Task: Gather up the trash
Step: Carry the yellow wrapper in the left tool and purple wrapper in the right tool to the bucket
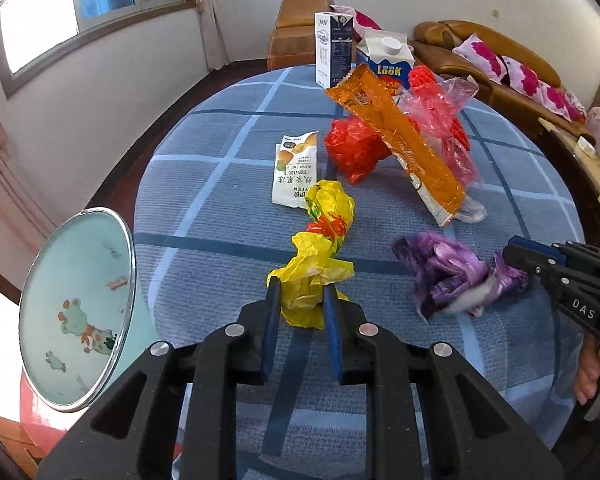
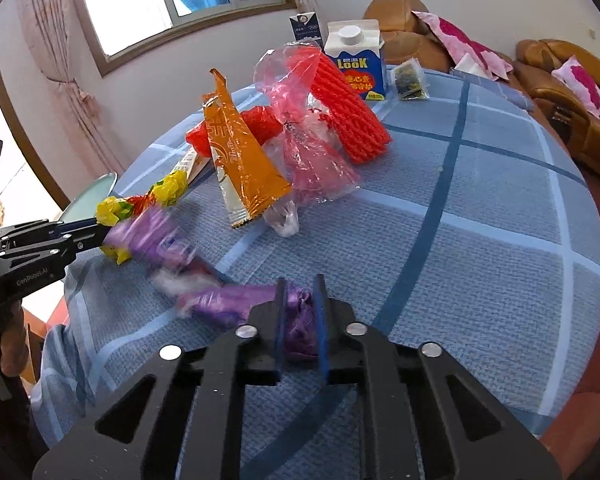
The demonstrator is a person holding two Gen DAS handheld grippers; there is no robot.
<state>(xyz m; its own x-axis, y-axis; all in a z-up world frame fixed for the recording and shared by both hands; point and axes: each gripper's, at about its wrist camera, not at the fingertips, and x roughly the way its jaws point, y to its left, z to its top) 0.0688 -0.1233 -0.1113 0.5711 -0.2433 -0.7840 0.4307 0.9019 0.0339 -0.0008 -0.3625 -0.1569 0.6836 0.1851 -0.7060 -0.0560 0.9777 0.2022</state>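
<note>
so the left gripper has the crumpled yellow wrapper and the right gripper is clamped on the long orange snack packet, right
Not quite. The left gripper does grip the crumpled yellow wrapper, but the right gripper is clamped on the crumpled purple plastic wrapper, as the right wrist view shows. The long orange snack packet lies untouched among the other trash on the blue checked tablecloth.

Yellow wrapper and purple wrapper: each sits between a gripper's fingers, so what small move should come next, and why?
Probably swing the left gripper, shut on the yellow wrapper, toward the pale green bin at the table's left edge. The bin's mouth faces that side and lies closest to this hand. The right gripper already pinches the purple wrapper and could follow.
</note>
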